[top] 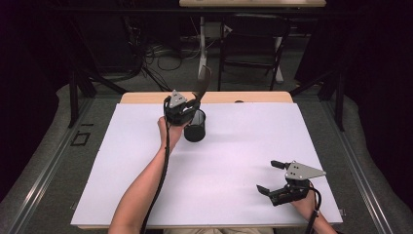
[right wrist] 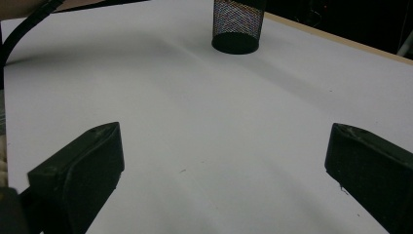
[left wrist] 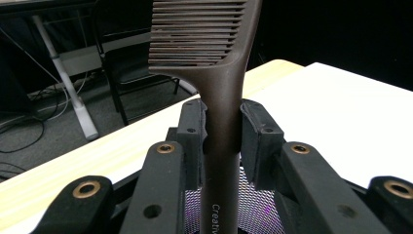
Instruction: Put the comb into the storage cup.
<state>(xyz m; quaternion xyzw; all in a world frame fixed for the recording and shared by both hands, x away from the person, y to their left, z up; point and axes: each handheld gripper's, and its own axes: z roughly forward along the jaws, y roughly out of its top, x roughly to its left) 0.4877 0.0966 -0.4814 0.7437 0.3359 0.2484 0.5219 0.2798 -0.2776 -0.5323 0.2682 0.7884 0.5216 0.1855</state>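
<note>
Dark brown plastic, the long-handled comb (left wrist: 221, 97) stands upright between the jaws of the left gripper (left wrist: 221, 126), which are clamped on its handle just below the toothed head; white lettering beginning "Crea" runs along the lower handle. In the high view this left gripper (top: 181, 109) sits toward twelve o'clock on the white rectangular sheet (top: 234, 146) covering the light wooden table (top: 146, 97), with the comb (top: 202, 84) rising out of it past the far edge of the sheet. Just beside it, on its three o'clock side, stands the black wire-mesh cylindrical cup (top: 195, 126), upright on the sheet; in the left gripper view its mesh (left wrist: 255, 204) shows directly beneath the jaws, behind the comb's handle. The left forearm (top: 146, 185) reaches in from six o'clock, a black cable trailing along it. The right gripper (top: 277, 178) rests low at about four o'clock on the sheet, well apart from the cup, its two jaws spread wide with nothing between them. In the right gripper view the same mesh cup (right wrist: 238, 27) stands far off at twelve o'clock, and bare white sheet (right wrist: 219, 146) lies between the parted black jaws. Beyond the table, a dark chair (top: 251, 44) and tangled cables (top: 160, 56) lie on the grey floor.
</note>
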